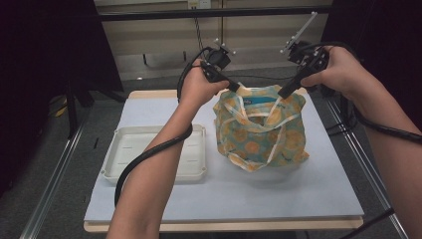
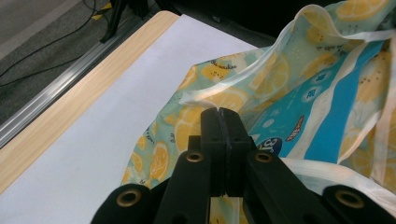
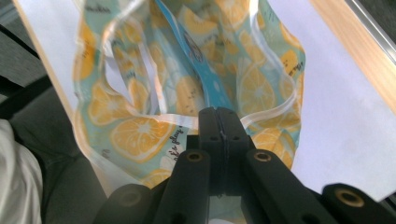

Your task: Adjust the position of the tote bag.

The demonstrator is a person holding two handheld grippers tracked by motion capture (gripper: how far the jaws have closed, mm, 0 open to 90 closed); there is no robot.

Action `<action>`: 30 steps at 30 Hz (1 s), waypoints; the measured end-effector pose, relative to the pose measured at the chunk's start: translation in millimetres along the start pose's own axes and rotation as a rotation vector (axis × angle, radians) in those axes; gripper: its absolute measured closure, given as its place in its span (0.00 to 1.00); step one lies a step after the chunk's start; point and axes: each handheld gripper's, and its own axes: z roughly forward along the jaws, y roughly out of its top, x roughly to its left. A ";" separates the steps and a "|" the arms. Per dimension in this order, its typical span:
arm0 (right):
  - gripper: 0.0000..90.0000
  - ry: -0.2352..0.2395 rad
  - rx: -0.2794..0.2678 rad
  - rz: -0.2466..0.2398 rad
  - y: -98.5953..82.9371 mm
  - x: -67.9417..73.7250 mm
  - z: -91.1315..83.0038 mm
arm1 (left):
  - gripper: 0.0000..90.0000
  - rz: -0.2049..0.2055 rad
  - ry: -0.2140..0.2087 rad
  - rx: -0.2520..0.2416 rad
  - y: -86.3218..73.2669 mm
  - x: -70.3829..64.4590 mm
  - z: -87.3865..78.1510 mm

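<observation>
A soft lemon-print bag [image 1: 259, 134] stands on the table, right of centre, with its mouth pulled open. My left gripper [image 1: 233, 87] is at the left side of the bag's rim and my right gripper [image 1: 287, 91] at the right side. Both are raised above the table. In the left gripper view the jaws [image 2: 219, 111] are pressed together over the bag's [image 2: 224, 88] edge. In the right gripper view the jaws [image 3: 217, 111] close on the white rim of the bag [image 3: 140, 130]. A blue packet [image 1: 259, 101] [image 2: 327, 116] [image 3: 196, 51] lies inside.
A white tray [image 1: 119, 174] sits on the pale mat [image 1: 249, 194] to the left of the bag, under my left forearm. The wooden table edge [image 2: 56, 126] and a metal rail run beside the mat. Dark frames stand at both sides.
</observation>
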 end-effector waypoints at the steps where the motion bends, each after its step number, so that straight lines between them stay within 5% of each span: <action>1: 1.00 -0.006 -0.022 0.008 0.2 -0.7 -3.7 | 1.00 0.001 0.000 0.003 -0.4 -0.2 0.1; 8: 1.00 -0.047 -0.070 0.055 -1.6 -9.7 -13.9 | 1.00 0.003 -0.013 0.003 -1.9 -0.9 -1.5; 15: 1.00 -0.094 -0.074 0.143 -8.6 -22.8 -2.0 | 0.98 0.006 -0.034 0.002 -4.4 -3.0 -6.6; 19: 1.00 -0.088 -0.054 0.139 -12.1 -25.8 6.3 | 0.95 -0.006 -0.049 -0.026 -4.8 -3.5 -13.2; 30: 1.00 -0.081 -0.032 0.124 -11.2 -24.1 13.1 | 0.64 0.033 -0.066 -0.071 0.0 -14.5 -26.2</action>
